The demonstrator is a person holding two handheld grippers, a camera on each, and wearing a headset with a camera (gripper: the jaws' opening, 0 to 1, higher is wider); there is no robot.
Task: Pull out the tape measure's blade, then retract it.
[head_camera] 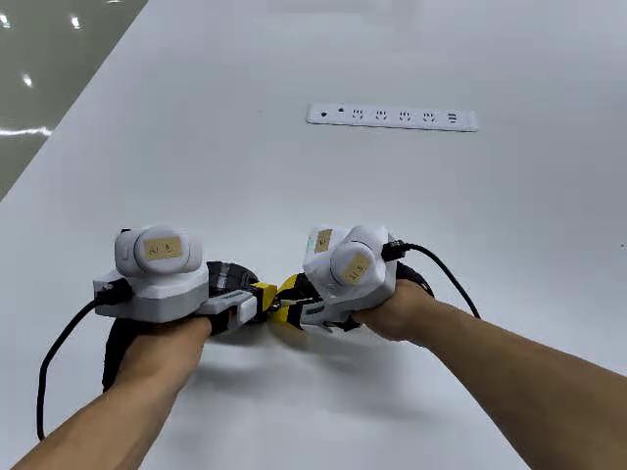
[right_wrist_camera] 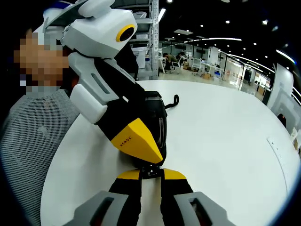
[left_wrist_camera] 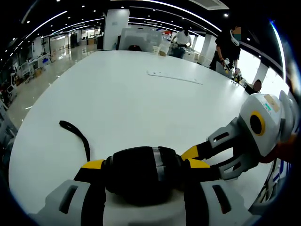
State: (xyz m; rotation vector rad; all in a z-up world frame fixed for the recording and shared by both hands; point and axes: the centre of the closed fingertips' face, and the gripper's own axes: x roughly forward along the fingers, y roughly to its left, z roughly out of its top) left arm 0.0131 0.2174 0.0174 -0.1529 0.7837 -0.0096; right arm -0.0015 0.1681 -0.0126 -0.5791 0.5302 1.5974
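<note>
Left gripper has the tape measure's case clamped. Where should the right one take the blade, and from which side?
The small black end tab at the mouth of the case, approached head-on from the side opposite the left gripper. It's the blade's one exposed part and points straight at the right gripper, whose jaws seem closed on it.
</note>
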